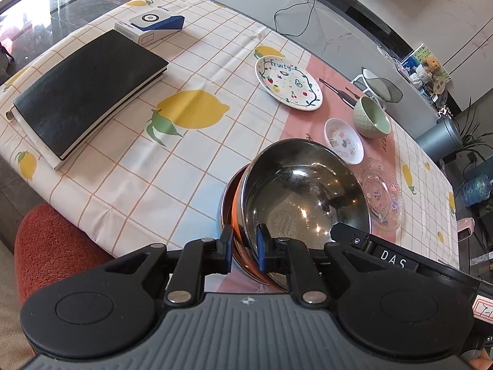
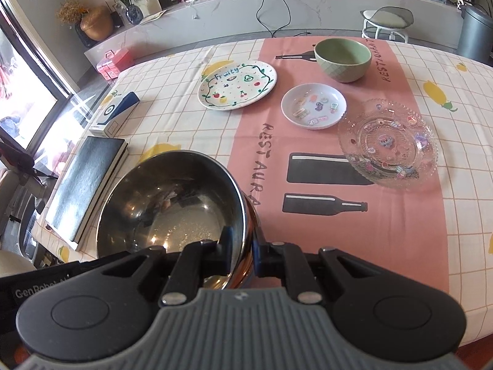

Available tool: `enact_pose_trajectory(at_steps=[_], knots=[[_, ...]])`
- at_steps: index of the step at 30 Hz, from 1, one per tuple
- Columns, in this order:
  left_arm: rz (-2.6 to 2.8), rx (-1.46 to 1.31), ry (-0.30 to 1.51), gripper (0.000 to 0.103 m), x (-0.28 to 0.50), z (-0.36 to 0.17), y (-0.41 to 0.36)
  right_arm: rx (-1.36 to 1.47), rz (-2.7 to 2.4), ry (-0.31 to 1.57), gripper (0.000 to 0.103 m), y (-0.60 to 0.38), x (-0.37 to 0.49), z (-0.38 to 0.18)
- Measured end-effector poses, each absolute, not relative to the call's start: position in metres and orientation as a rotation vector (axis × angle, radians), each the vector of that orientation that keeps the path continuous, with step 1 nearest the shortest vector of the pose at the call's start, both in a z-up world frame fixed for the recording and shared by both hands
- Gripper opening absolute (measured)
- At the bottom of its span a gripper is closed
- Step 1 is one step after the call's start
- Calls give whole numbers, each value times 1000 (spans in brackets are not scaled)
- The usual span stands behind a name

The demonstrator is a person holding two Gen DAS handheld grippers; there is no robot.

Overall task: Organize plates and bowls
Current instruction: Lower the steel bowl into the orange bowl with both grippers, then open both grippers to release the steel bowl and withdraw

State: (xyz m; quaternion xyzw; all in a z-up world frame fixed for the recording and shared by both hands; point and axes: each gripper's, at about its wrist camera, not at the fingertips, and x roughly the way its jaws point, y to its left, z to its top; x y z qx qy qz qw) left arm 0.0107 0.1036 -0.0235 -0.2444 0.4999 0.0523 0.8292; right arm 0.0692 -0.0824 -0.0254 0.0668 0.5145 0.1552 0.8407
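Observation:
A shiny steel bowl (image 1: 302,191) (image 2: 172,197) hangs tilted above the near part of the tablecloth, gripped from two sides. My left gripper (image 1: 245,246) is shut on its near rim, one pad inside and one outside. My right gripper (image 2: 242,246) is shut on the opposite rim in the same way. Farther back lie a white "Fruity" plate (image 1: 288,83) (image 2: 237,84), a small white sticker dish (image 1: 343,145) (image 2: 313,105), a green bowl (image 1: 371,117) (image 2: 342,58) and a clear glass plate (image 1: 382,194) (image 2: 388,143).
A black notebook (image 1: 86,89) (image 2: 86,178) and a white-and-blue box (image 1: 149,27) (image 2: 115,114) lie on the table's left side. A red cushioned seat (image 1: 52,246) stands at the near edge. A white stool (image 2: 386,21) and a grey bin (image 2: 476,34) stand beyond the table.

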Motion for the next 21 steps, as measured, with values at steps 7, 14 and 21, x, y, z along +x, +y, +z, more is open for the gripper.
enact_pose_trajectory(at_steps=[7, 14, 21], knots=[[119, -518, 1081, 18, 15, -28, 105, 124, 330, 1108, 11, -79, 74, -32], [111, -513, 1095, 23, 17, -33, 101, 92, 328, 1083, 15, -75, 75, -32], [115, -521, 1073, 23, 16, -30, 104, 69, 344, 1063, 23, -70, 74, -32]])
